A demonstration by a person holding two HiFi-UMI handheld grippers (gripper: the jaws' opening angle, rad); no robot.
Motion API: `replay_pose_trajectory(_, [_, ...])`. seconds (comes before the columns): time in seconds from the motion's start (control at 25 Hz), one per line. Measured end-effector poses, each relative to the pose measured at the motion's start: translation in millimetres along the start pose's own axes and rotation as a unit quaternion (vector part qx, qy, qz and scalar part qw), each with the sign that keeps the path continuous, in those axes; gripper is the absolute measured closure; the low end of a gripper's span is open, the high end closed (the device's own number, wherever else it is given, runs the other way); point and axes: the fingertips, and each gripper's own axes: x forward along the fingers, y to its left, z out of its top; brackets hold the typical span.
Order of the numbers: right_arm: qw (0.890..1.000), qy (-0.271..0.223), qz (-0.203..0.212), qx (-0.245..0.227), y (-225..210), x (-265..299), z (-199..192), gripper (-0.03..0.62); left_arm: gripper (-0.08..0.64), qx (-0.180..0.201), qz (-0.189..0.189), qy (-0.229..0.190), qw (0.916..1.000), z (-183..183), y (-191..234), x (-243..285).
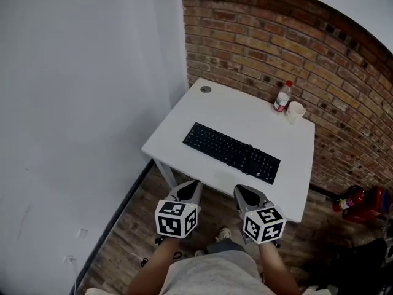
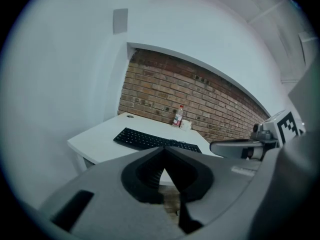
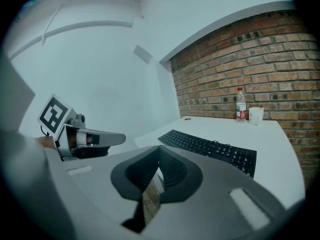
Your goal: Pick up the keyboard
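Note:
A black keyboard [image 1: 231,152] lies flat on the white table [image 1: 184,125], slanted from the near left corner toward the right edge. It shows ahead in the left gripper view [image 2: 150,140] and in the right gripper view [image 3: 210,147]. My left gripper [image 1: 191,188] and right gripper [image 1: 244,192] hover side by side just short of the table's near edge, both shut with nothing between their jaws. In each gripper view the other gripper shows to the side.
A plastic bottle with a red cap [image 1: 282,96] and a white cup [image 1: 295,111] stand at the table's far right by the brick wall [image 1: 276,42]. A round cable port [image 1: 206,89] sits in the far left corner. A white wall [image 1: 80,103] borders the left. A red fire extinguisher [image 1: 356,200] lies on the floor at right.

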Motion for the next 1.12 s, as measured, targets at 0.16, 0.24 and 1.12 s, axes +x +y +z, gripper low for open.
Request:
replay_pose_trajectory(0.16, [1.0, -0.003, -0.01, 0.013, -14.7, 15.3, 3.0, 0.582, 0.566, 0.002, -0.004, 0.009, 1.0, 3.8, 9.3, 18.5])
replay_pose_trajectory(0.24, [1.0, -0.002, -0.014, 0.019, -24.6, 23.8, 5.6, 0.582, 0.566, 0.005, -0.008, 0.013, 0.9999, 8.9, 11.9, 30.1])
replay_pose_trajectory(1.12, [0.987, 0.042, -0.111, 0.105, -209.4, 97.2, -7.1, 0.581, 0.526, 0.036, -0.029, 0.093, 0.9946, 35.9, 87.9, 218.1])
